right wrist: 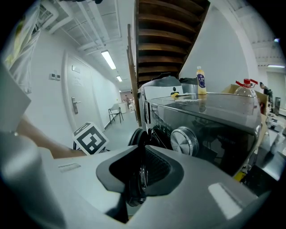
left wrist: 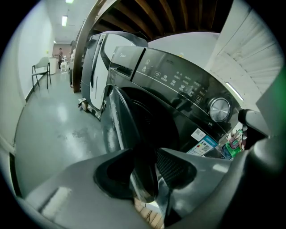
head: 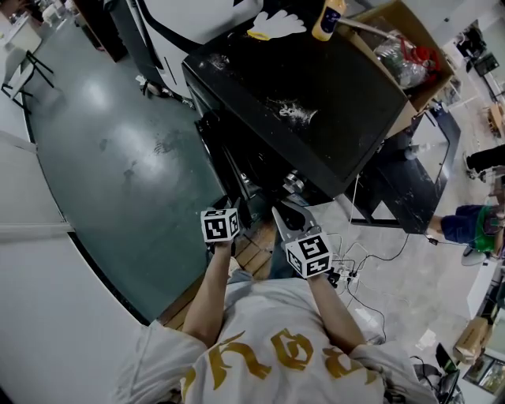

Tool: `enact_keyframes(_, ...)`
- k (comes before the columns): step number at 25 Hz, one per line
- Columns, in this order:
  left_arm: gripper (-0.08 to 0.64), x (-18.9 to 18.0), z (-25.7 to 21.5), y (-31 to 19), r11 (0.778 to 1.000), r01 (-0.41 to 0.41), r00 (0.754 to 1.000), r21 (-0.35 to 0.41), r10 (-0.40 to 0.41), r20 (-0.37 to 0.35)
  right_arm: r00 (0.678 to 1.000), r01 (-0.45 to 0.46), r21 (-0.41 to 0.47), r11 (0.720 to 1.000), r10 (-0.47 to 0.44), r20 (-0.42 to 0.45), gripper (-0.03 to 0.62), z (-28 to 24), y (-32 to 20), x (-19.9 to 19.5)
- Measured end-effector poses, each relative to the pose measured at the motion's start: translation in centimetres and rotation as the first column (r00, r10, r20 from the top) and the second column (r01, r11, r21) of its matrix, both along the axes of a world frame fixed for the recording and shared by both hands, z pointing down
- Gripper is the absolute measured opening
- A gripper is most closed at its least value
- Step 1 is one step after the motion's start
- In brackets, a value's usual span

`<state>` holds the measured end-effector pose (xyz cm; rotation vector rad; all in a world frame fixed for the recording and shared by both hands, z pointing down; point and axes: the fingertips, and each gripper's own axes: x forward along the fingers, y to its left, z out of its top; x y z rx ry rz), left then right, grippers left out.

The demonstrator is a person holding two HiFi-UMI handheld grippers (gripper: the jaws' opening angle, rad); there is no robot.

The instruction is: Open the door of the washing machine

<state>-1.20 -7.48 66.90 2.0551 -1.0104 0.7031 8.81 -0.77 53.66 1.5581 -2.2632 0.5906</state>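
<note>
The black washing machine (head: 316,95) stands in front of me, its round door (left wrist: 117,120) swung partly out to the left. My left gripper (left wrist: 145,188) is shut on the door's free rim, which runs down between its jaws. In the head view the left gripper (head: 235,211) sits at that door edge. My right gripper (right wrist: 138,181) hangs just beside it below the silver dial (right wrist: 183,141). Its jaws stand narrowly apart and hold nothing. The door (right wrist: 135,136) shows through that gap. In the head view the right gripper (head: 286,215) points at the machine's front.
On the machine's top stand a yellow bottle (head: 328,19) and a cardboard box (head: 410,47) of bottles. Cables and a power strip (head: 347,276) lie on the floor at my right. A wooden pallet (head: 252,252) lies underfoot. A chair (left wrist: 41,71) stands down the corridor.
</note>
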Motion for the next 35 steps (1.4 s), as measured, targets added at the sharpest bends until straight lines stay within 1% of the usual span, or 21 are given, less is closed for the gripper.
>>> enact_keyframes(6, 0.155, -2.4, 0.3, 0.4, 0.999, 0.034, 0.999, 0.001, -0.034, 0.035, 1.0, 0.007, 0.008, 1.0, -0.007, 0.012, 0.052, -0.1, 0.1, -0.7)
enact_keyframes(14, 0.144, -5.3, 0.6, 0.6, 0.998, 0.063, 0.996, -0.018, -0.061, 0.059, 0.999, 0.023, 0.012, 1.0, -0.024, 0.026, 0.049, 0.0, 0.0, -1.4)
enact_keyframes(22, 0.135, -8.3, 0.8, 0.7, 0.995, 0.097, 0.991, -0.013, -0.095, 0.097, 0.998, 0.063, 0.006, 0.998, -0.063, 0.031, 0.052, 0.4, -0.1, -3.0)
enact_keyframes(25, 0.135, -9.1, 0.7, 0.6, 0.994, 0.112, 0.988, -0.008, -0.11, 0.104, 0.997, 0.062, 0.003, 0.998, -0.062, 0.04, 0.051, 0.4, -0.3, -3.1)
enact_keyframes(31, 0.132, -10.5, 0.7, 0.6, 0.993, 0.121, 0.985, 0.016, -0.122, 0.121, 0.997, 0.071, -0.004, 0.997, -0.071, 0.044, 0.052, 0.8, -0.5, -3.7)
enact_keyframes(35, 0.132, -11.4, 0.7, 0.5, 0.995, 0.102, 0.983, 0.021, -0.104, 0.153, 0.995, 0.084, -0.009, 0.996, -0.084, 0.048, 0.054, 1.1, -0.6, -4.4)
